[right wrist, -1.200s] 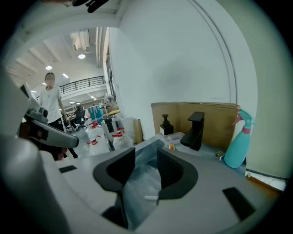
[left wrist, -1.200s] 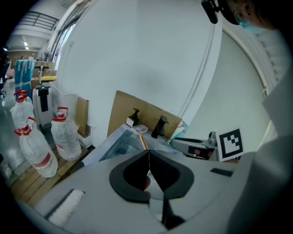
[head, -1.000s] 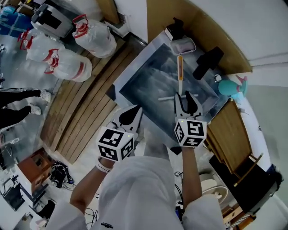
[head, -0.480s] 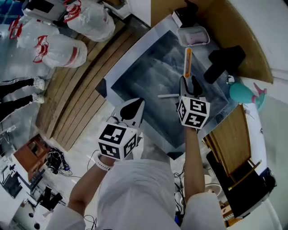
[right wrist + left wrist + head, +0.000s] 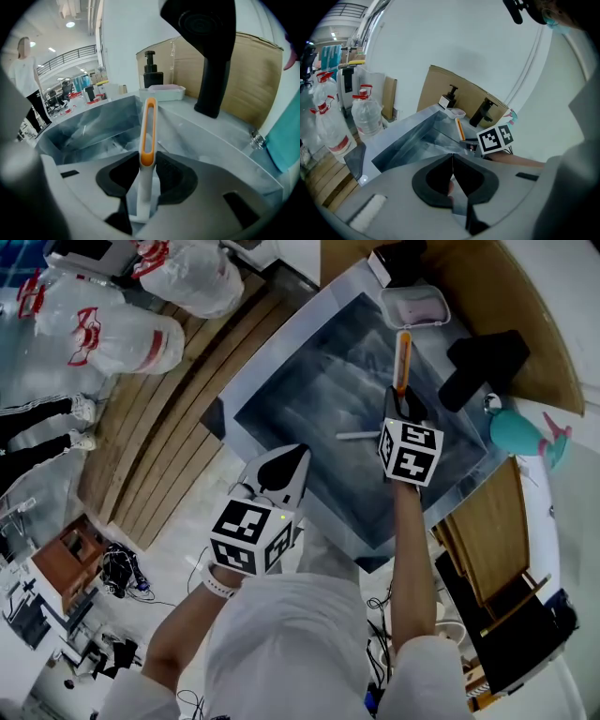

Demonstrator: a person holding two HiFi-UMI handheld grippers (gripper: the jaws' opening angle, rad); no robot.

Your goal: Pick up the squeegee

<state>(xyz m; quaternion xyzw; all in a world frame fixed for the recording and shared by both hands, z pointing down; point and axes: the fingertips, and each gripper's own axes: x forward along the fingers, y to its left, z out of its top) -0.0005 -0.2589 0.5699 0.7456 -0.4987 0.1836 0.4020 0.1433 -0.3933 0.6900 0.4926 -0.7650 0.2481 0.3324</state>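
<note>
The squeegee (image 5: 402,354), with a white and orange handle and a white blade, lies in the steel sink (image 5: 300,395). My right gripper (image 5: 401,403) reaches down into the sink over the handle. In the right gripper view the handle (image 5: 148,123) runs between the two black pads (image 5: 171,174). The jaws are closing and both pads lie against its sides. My left gripper (image 5: 298,456) hovers at the sink's near edge, its pads meeting (image 5: 452,161) with nothing between them.
A black faucet (image 5: 486,360) and a pink soap dish (image 5: 413,307) sit on the sink's far rim, backed by a cardboard panel (image 5: 511,296). A teal spray bottle (image 5: 518,434) stands at the right. Large water bottles (image 5: 117,338) and wooden planks (image 5: 155,460) lie at the left.
My right gripper has gone down into the sink, moved along the squeegee handle and narrowed onto it. The left gripper has sunk a little beside the sink edge.
</note>
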